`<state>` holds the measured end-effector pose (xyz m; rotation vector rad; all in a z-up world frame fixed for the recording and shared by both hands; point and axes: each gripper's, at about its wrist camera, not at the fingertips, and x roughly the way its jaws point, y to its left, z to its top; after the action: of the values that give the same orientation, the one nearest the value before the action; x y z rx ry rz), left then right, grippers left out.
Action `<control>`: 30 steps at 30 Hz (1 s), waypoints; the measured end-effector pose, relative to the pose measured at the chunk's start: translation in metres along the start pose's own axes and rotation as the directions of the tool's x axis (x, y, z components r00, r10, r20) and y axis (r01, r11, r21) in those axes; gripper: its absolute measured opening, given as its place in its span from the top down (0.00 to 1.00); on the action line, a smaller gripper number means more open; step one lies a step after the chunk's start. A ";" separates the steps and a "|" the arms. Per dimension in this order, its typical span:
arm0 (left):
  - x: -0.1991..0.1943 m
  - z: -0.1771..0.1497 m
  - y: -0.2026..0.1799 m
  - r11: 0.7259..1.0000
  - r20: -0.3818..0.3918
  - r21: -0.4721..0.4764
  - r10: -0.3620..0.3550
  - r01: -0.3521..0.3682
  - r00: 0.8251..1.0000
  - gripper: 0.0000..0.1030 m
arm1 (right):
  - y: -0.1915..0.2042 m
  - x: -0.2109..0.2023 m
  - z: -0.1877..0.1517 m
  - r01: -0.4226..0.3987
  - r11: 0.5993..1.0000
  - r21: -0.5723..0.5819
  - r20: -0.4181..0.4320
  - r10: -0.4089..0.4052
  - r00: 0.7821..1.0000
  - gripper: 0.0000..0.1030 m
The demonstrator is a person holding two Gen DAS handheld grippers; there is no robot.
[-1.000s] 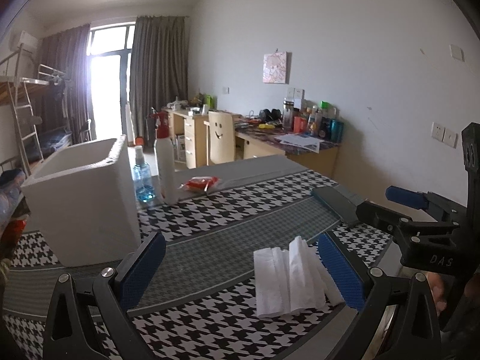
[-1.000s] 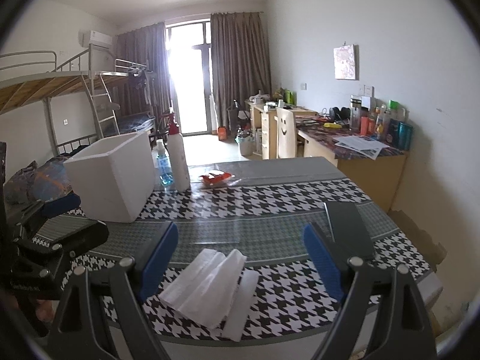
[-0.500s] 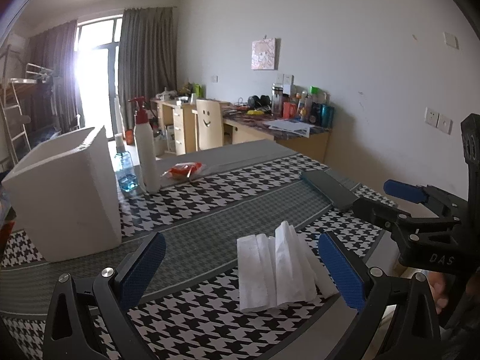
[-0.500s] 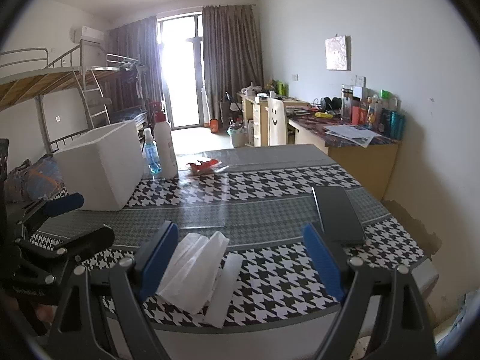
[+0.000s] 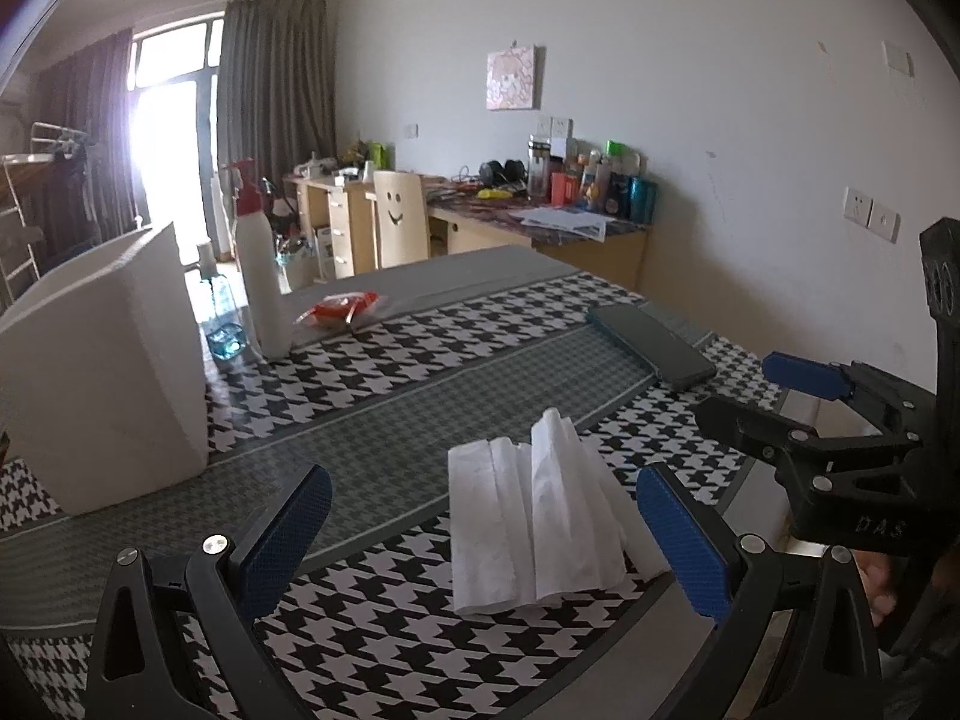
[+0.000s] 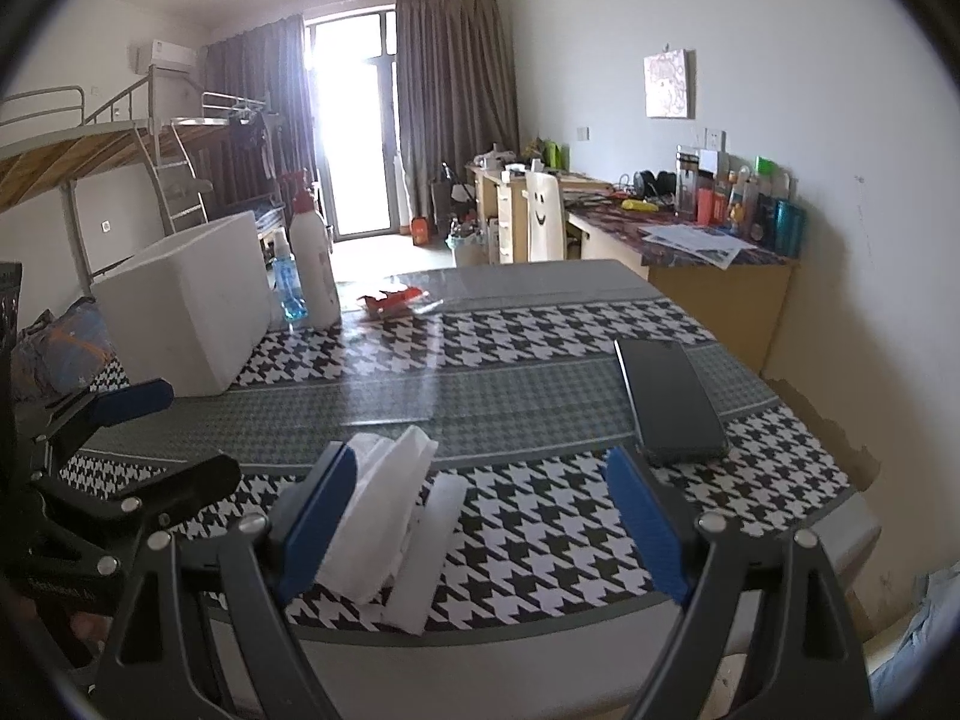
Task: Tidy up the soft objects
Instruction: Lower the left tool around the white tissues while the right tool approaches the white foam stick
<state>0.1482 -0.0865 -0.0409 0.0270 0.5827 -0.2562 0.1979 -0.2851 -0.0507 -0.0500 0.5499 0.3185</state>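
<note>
One stack of white tissues (image 5: 540, 516) lies near the front edge of the counter (image 5: 420, 384), on its houndstooth cloth. Farther back stand one white foam box (image 5: 102, 360), one white spray bottle (image 5: 261, 294) with a red top, and one small bottle of blue liquid (image 6: 288, 288) just beside it. One red packet (image 5: 339, 307) lies near the bottles, and one dark phone (image 6: 669, 399) lies flat toward the right side, well apart from the tissues.

Two sets of tongs are in view, one per hand. The left tongs (image 5: 480, 546) stand wide, with nothing gripped; in the left wrist view the tissues lie between their blue pads (image 5: 684, 546), closer to the right-hand pad and not pressed by either. The right tongs (image 6: 480, 528) also stand wide and hold nothing; in the right wrist view the tissues sit at their left pad, partly hidden behind it, and whether they touch it cannot be told. The far pad reaches toward the near end of the phone. Each set of tongs shows at the edge of the other's view, on either side of the tissues.
</note>
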 end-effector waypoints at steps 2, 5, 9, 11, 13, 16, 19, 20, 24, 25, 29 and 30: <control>0.004 -0.002 -0.003 1.000 -0.013 0.009 -0.007 0.007 1.000 0.01 | -0.003 0.003 -0.002 0.006 1.000 0.006 -0.009 -0.005 1.000 0.14; 0.012 -0.004 -0.004 1.000 -0.035 0.011 -0.010 0.010 0.999 0.01 | -0.007 0.005 -0.005 0.012 1.000 0.015 -0.017 -0.011 1.000 0.14; 0.020 -0.006 -0.006 1.000 -0.063 0.013 -0.010 0.011 0.998 0.01 | -0.014 0.008 -0.009 0.015 0.999 0.031 -0.028 -0.014 1.000 0.14; 0.025 -0.007 -0.008 1.000 -0.074 0.018 -0.014 0.015 0.997 0.01 | -0.015 0.010 -0.011 0.016 0.999 0.036 -0.034 -0.015 0.999 0.14; 0.029 -0.008 -0.008 1.000 -0.080 0.013 -0.006 0.007 0.997 0.01 | -0.016 0.012 -0.011 0.013 0.999 0.040 -0.040 -0.011 0.999 0.14; 0.035 -0.009 -0.004 1.000 -0.098 0.003 -0.005 0.005 0.995 0.01 | -0.016 0.015 -0.013 0.011 0.999 0.041 -0.051 -0.009 0.999 0.14; 0.044 -0.011 -0.003 1.000 -0.122 0.000 0.002 -0.002 0.993 0.01 | -0.016 0.018 -0.014 0.010 0.999 0.043 -0.061 -0.008 0.998 0.14; 0.045 -0.012 -0.002 1.000 -0.127 0.004 0.001 -0.001 0.992 0.01 | -0.017 0.020 -0.015 0.015 0.999 0.042 -0.066 -0.012 0.998 0.14; 0.054 -0.015 -0.003 1.000 -0.154 0.003 -0.002 0.002 0.988 0.01 | -0.018 0.024 -0.017 0.016 0.999 0.047 -0.079 -0.012 0.997 0.14; 0.055 -0.015 -0.003 1.000 -0.159 0.004 -0.002 0.003 0.987 0.01 | -0.019 0.025 -0.018 0.018 0.999 0.049 -0.082 -0.014 0.997 0.14; 0.062 -0.017 -0.004 1.000 -0.185 0.005 -0.006 0.008 0.983 0.01 | -0.021 0.027 -0.019 0.018 0.998 0.055 -0.090 -0.013 0.996 0.14; 0.064 -0.017 -0.004 1.000 -0.193 0.003 -0.007 0.008 0.981 0.01 | -0.021 0.028 -0.020 0.018 0.998 0.055 -0.093 -0.013 0.996 0.14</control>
<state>0.1896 -0.1032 -0.0901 0.0535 0.7750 -0.2638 0.2168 -0.2997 -0.0826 -0.0155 0.6493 0.2864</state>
